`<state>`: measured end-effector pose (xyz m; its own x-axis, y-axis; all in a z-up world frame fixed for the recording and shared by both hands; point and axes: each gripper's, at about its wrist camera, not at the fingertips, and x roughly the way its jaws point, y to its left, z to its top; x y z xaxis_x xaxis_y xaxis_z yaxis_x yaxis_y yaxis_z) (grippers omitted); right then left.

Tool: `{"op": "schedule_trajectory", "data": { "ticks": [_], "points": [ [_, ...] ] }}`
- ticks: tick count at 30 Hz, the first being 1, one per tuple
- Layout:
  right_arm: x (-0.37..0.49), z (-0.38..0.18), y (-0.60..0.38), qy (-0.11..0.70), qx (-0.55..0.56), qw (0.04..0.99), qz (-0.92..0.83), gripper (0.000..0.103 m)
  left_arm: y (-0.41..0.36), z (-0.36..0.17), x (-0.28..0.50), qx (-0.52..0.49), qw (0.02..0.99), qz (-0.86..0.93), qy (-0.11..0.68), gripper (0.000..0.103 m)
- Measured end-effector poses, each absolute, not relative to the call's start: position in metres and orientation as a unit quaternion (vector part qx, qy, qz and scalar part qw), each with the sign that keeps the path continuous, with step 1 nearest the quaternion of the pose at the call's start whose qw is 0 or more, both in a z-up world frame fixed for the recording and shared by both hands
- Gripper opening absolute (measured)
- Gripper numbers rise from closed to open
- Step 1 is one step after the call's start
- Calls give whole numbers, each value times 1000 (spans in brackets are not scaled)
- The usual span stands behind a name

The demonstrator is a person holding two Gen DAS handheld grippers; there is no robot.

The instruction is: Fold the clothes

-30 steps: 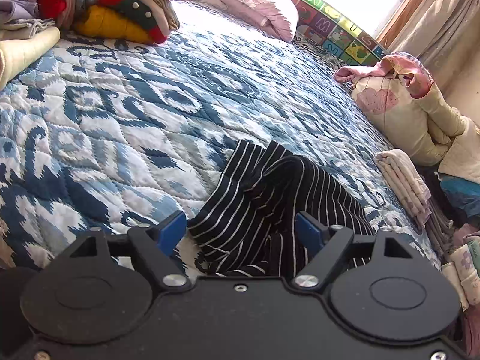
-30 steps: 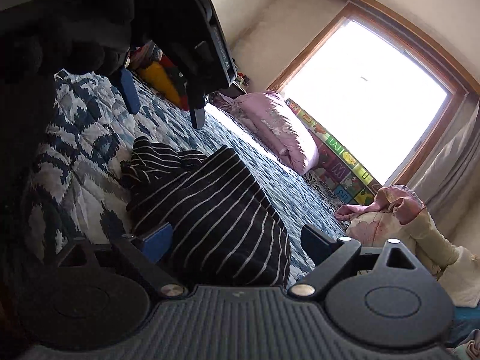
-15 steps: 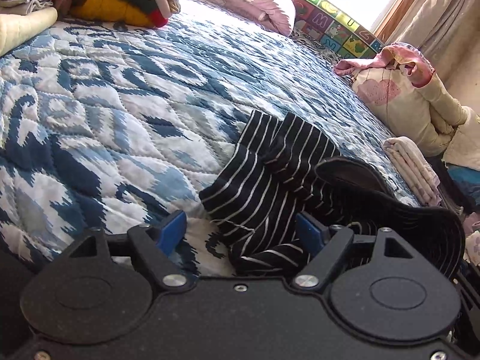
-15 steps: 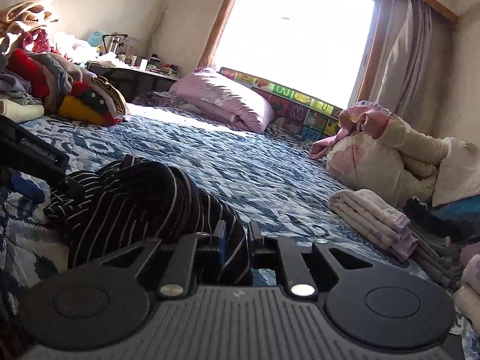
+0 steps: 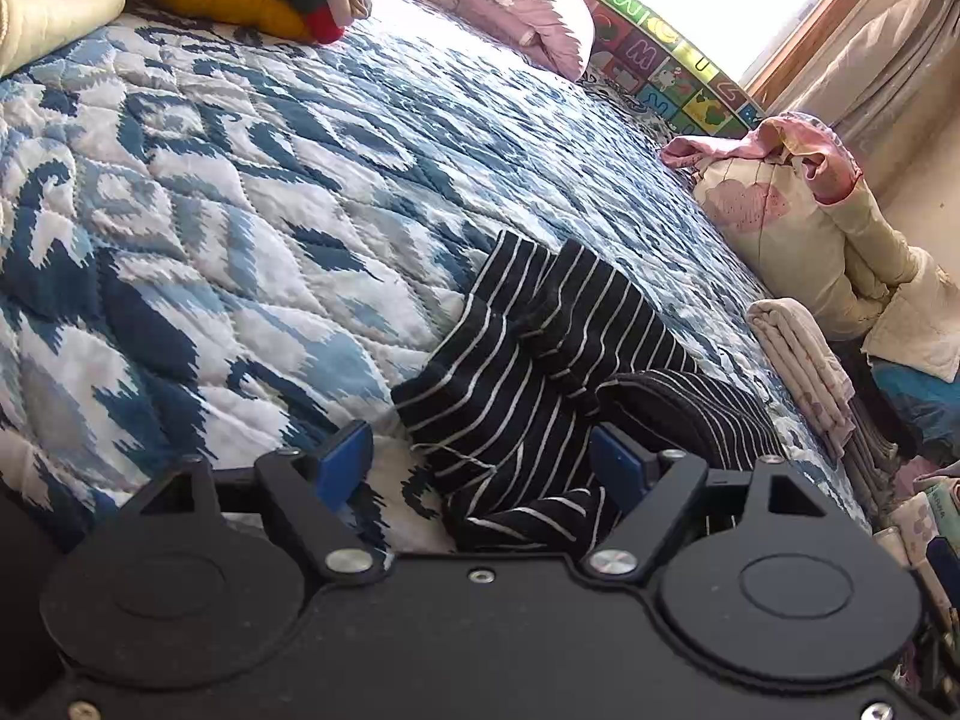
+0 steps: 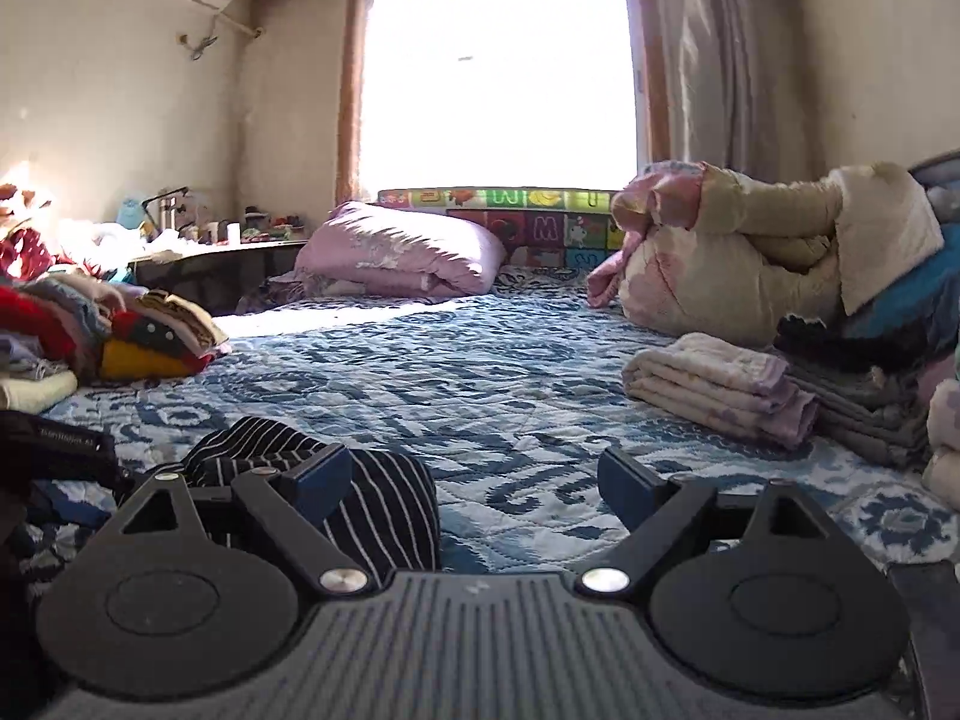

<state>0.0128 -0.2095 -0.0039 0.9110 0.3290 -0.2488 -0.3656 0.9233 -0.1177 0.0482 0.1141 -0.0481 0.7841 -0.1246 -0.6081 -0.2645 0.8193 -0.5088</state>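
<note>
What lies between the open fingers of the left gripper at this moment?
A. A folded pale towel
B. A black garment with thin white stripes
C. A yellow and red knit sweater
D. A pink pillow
B: in the left wrist view the striped garment lies crumpled on the blue patterned quilt, partly between the spread fingers of the left gripper, which are not closed on it.

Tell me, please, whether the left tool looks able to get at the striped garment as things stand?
Probably yes: the left tool is open, and the striped garment lies crumpled on the quilt between its fingers, with nothing over it.
</note>
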Motion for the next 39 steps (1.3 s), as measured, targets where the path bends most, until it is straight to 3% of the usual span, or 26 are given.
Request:
{"op": "schedule_trajectory", "data": {
  "ticks": [5,7,8,9,10,11,13,21,30,31,32,34,39],
  "points": [
    [-4,-36,-120,111,-306,916,236,88,112,-45,46,-291,902,29,318,80],
    [4,-43,-106,135,-313,910,234,88,112,-46,47,-287,903,25,319,80],
    [9,-46,-101,148,-311,910,232,83,111,-46,47,-286,903,24,321,80],
    [14,-48,-96,161,-309,909,230,72,112,-47,47,-286,902,22,323,80],
    [18,-51,-91,174,-307,907,228,33,113,-49,47,-289,900,21,325,80],
    [23,-50,-93,184,-290,912,226,19,114,-50,48,-291,899,20,327,80],
    [29,-42,-106,188,-251,926,210,16,115,-51,49,-296,897,19,328,80],
    [70,-29,-213,235,9,968,90,15,114,-51,50,-297,897,11,327,80],
    [90,-64,-330,283,253,922,-72,21,113,-53,50,-294,899,9,326,80],
    [89,-64,-332,280,253,924,-69,29,113,-53,50,-294,899,10,325,80],
    [88,-63,-332,277,250,925,-66,44,113,-53,50,-295,899,9,324,80],
    [85,-63,-331,271,245,929,-63,58,113,-53,50,-297,899,6,322,80],
    [77,-50,-322,257,212,942,-30,59,113,-55,53,-310,896,-5,319,77]
  ]
}}
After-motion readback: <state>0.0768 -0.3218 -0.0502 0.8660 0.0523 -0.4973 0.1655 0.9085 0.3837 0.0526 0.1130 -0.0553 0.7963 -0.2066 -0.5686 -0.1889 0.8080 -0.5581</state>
